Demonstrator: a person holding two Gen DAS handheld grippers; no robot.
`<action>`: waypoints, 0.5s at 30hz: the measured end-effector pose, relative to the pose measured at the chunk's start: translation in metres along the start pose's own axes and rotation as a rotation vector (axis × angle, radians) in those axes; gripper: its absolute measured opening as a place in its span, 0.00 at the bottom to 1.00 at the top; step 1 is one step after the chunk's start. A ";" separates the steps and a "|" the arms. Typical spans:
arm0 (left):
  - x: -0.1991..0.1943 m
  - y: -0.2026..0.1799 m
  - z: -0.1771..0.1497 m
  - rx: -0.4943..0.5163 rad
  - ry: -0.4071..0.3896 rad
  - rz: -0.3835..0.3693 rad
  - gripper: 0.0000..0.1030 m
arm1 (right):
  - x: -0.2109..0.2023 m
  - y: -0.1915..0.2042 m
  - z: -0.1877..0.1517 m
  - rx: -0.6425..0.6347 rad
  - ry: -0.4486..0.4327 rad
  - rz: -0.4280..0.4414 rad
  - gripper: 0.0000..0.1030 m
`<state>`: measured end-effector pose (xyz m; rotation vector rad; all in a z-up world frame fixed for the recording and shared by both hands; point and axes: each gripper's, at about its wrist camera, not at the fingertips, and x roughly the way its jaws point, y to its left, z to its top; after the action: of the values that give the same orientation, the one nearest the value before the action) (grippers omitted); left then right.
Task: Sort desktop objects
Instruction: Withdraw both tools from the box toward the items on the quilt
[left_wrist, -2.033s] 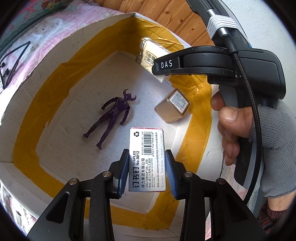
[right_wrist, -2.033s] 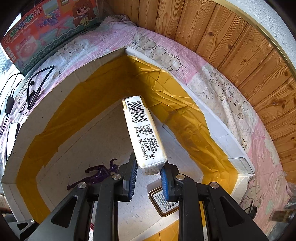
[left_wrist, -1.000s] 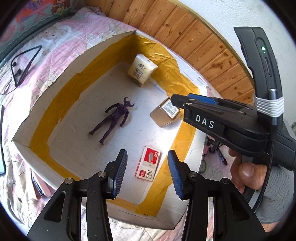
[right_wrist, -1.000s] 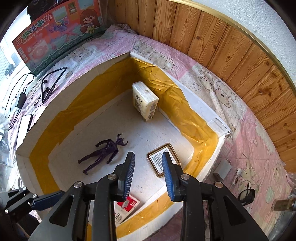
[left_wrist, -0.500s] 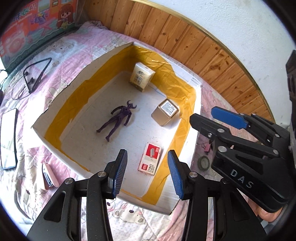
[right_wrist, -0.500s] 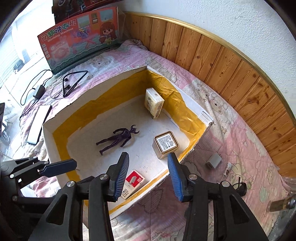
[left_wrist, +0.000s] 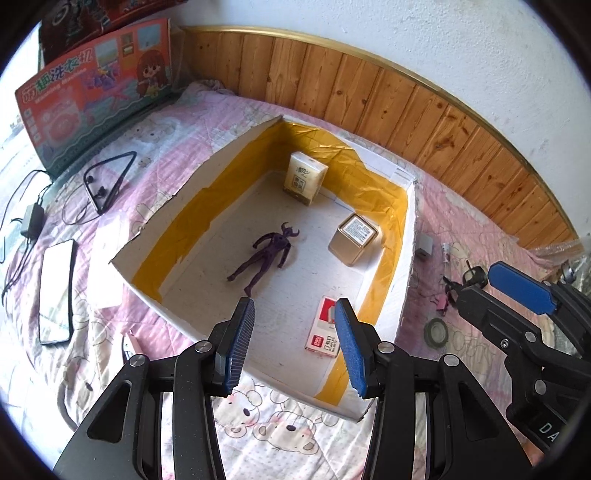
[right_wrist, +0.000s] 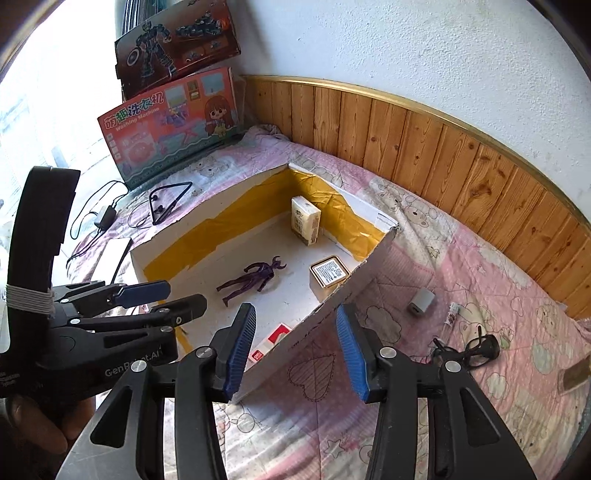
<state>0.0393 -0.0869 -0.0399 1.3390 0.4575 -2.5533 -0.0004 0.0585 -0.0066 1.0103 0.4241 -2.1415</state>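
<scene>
Purple figurine (left_wrist: 266, 254) lies flat inside yellow-taped box (left_wrist: 373, 205).

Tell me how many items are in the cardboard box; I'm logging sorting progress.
4: tissue pack at the far wall, gold tin by the right wall, purple figure in the middle, staple box near the front.
</scene>
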 end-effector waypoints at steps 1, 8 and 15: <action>-0.001 0.000 -0.001 0.002 -0.006 0.010 0.47 | 0.000 0.001 -0.001 -0.006 0.001 0.005 0.46; -0.012 -0.008 -0.007 0.024 -0.073 0.069 0.47 | -0.013 0.003 -0.009 -0.025 -0.017 0.041 0.46; -0.016 -0.024 -0.012 0.070 -0.125 0.075 0.47 | -0.028 -0.007 -0.022 -0.034 -0.027 0.056 0.46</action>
<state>0.0496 -0.0595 -0.0296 1.1856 0.2909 -2.5937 0.0183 0.0880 0.0009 0.9626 0.4125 -2.0885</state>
